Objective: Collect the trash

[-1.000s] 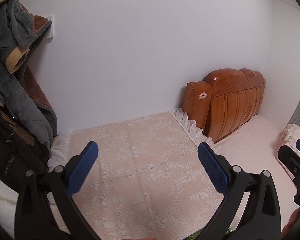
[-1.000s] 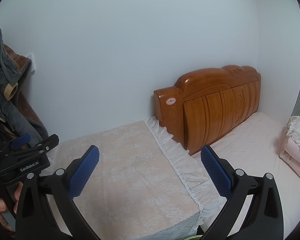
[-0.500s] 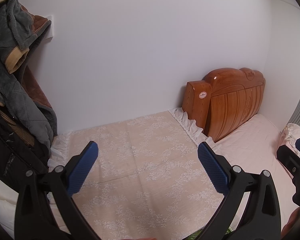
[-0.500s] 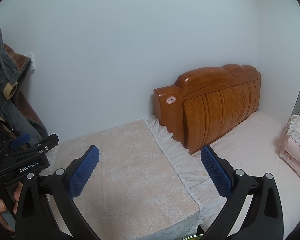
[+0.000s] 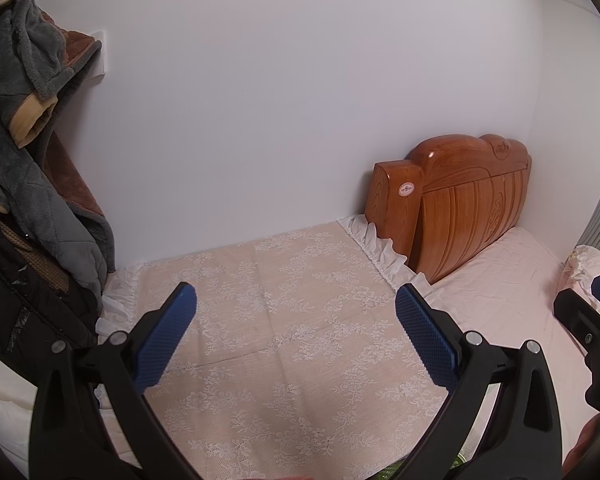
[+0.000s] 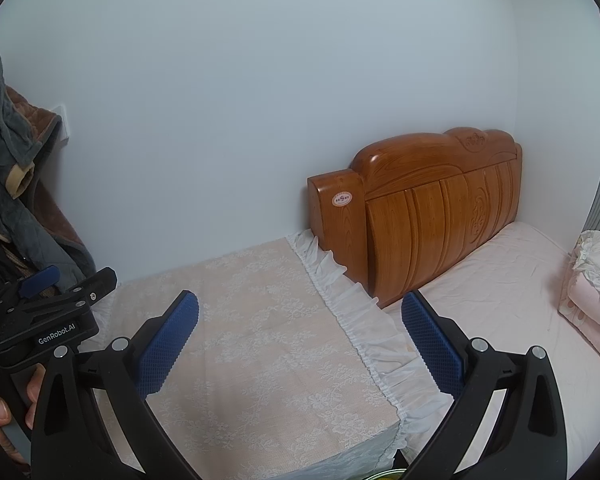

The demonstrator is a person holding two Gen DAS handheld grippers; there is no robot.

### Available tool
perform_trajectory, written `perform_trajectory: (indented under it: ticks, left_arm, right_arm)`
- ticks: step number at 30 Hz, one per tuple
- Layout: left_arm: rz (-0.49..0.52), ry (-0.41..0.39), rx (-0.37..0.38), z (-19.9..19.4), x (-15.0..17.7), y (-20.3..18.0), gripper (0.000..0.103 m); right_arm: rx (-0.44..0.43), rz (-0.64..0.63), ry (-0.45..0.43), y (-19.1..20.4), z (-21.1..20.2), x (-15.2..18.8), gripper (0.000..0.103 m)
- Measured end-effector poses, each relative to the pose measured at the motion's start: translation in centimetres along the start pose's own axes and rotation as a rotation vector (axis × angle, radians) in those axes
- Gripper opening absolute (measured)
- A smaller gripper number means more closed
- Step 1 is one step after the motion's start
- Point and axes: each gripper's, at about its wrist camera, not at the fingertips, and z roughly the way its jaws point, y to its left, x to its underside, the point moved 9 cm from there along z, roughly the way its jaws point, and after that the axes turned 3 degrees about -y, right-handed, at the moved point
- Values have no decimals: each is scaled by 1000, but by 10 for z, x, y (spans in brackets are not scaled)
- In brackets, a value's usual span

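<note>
Both grippers are held wide open over a lace-covered tabletop [image 5: 283,320], and nothing is gripped by either. The left gripper [image 5: 295,316] is seen above the middle of the cloth; the right gripper [image 6: 300,320] is seen above the frilled edge nearest the bed [image 6: 500,300]. No trash is visible on the tabletop or on the bed sheet.

The step in hand is judged to be a search, so the grippers would best be tilted downward and swept slowly until something to collect is brought into view, with the jaws left open.

A green scrap [image 5: 458,462] is cut off at the bottom edge of the left view and cannot be identified. The floor is hidden entirely. Hanging clothes [image 5: 31,140] cover whatever lies at the left.
</note>
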Motion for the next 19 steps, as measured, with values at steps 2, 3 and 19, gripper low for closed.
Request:
perform_trajectory:
  ticks: [2, 3, 19]
  left_arm:
    - [3, 0, -4, 1, 0, 1, 95]
    - [5, 0, -5, 2, 0, 1, 95]
    - [9, 4, -18, 5, 1, -1, 95]
  right_arm:
    - [-1, 2, 2, 0, 0, 1, 101]
    - [-1, 2, 2, 0, 1, 1, 101]
    - [2, 3, 12, 1, 4, 2, 101]
